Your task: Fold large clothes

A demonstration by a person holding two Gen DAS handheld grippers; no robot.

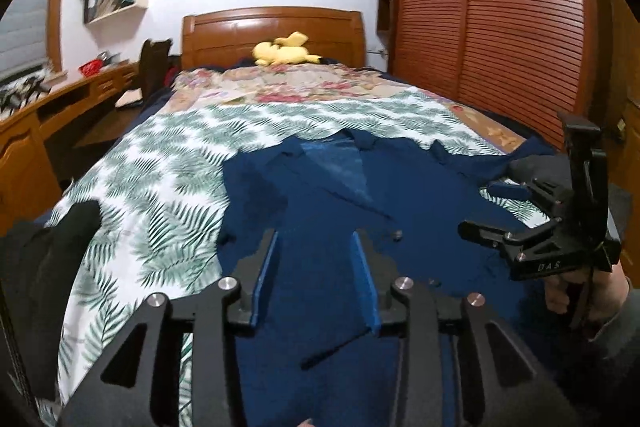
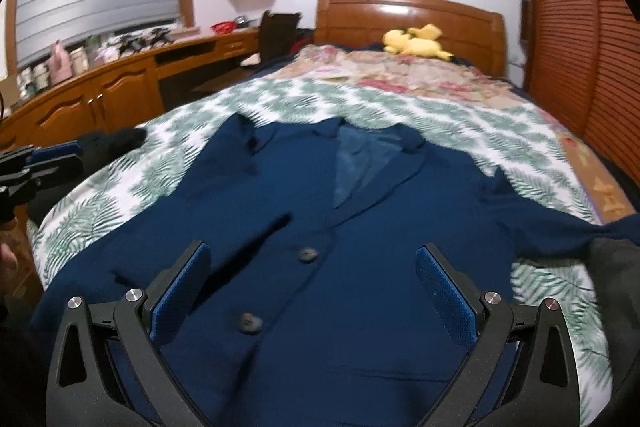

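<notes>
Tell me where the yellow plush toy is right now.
The yellow plush toy lies at the far end of the bed, against the wooden headboard, beyond the blue jacket, in both wrist views.

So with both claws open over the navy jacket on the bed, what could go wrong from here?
1. The navy jacket is thick; the left claw, only partly open, may pinch one layer and drag the front panel askew.
2. The right sleeve trails towards the bed's edge and could slip off during a fold.
3. The buttons may catch under a pad.
</notes>
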